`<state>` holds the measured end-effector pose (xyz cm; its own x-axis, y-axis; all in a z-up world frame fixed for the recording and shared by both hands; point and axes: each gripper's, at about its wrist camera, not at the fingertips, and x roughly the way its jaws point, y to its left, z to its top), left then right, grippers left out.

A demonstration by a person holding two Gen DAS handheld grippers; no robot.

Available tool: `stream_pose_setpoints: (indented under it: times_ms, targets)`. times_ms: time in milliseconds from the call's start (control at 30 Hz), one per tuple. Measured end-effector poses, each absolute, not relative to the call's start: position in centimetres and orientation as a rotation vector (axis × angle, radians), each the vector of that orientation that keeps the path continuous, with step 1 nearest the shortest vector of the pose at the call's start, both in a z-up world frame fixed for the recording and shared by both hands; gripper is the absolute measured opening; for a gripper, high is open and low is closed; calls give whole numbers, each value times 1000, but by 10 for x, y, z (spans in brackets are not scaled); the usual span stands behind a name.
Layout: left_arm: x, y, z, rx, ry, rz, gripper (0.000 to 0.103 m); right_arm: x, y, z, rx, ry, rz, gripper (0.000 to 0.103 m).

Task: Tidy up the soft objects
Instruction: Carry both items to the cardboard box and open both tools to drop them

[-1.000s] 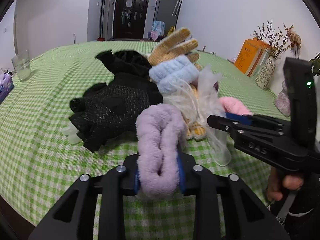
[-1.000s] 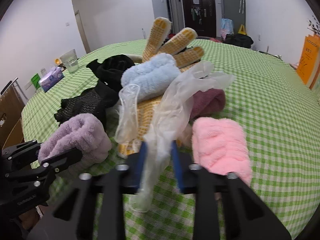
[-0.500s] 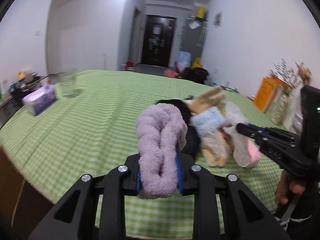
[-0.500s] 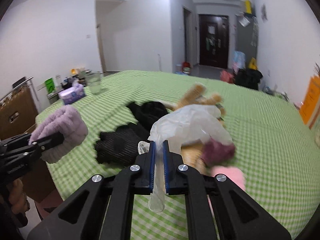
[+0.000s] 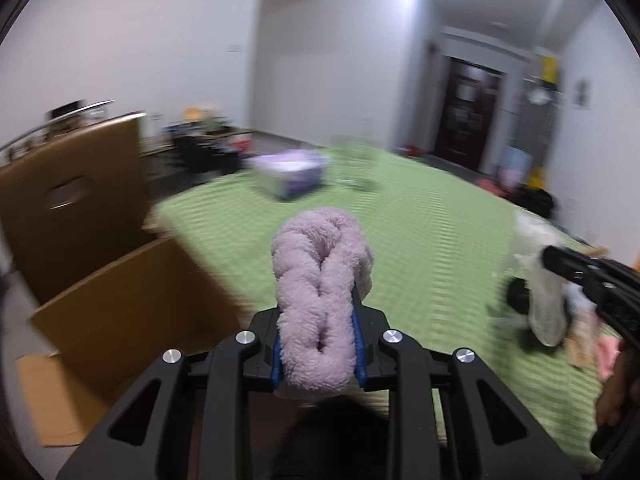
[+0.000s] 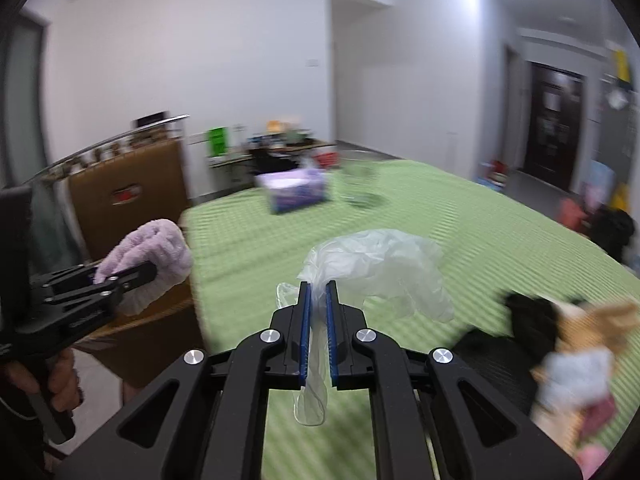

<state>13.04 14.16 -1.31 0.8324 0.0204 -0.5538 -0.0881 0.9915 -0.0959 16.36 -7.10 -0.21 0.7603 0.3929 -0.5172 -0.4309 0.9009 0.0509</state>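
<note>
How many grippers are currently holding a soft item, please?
2. The left gripper is shut on the purple fluffy sock, beside the cardboard box. The right gripper is shut on the clear plastic glove, above the green tablecloth.

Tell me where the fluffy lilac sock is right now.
The fluffy lilac sock is clamped in the left gripper, held over the green checked tablecloth's near edge, just right of the open cardboard box.

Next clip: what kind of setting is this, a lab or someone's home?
Most likely a home, a living or dining room. A big table under a green checked tablecloth holds a tissue box; a wooden chair stands beside it, and a dark entrance door lies down the hallway.
</note>
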Motion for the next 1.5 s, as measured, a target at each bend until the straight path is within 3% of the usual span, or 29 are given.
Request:
stream_pose_setpoints:
  times_ms: [367,833,900,933,1000,1067,1133,1500]
  targets:
    - [106,286,-38,-259,637,507,24,212,92,-17,-110,630,893,8]
    - [114,359,-97,-361,789,681,24,228,235,-58,-195,818,1196,8]
    - [118,367,-103,-383,810,699,31,231,242,-65,-208,839,1187,8]
    - [116,372,-106,-404,821,704,34,235,249,-70,-216,851,1163,12]
    - [116,376,-113,-447,846,708,50,240,256,-79,-226,881,1135,20]
    - [117,379,-115,-433,848,717,51,243,263,-88,-232,901,1125,32]
    - [118,377,-114,-393,852,727,60,246,267,-98,-247,923,1102,46]
    - [116,379,-113,-385,846,741,64,260,260,-107,-286,914,984,55]
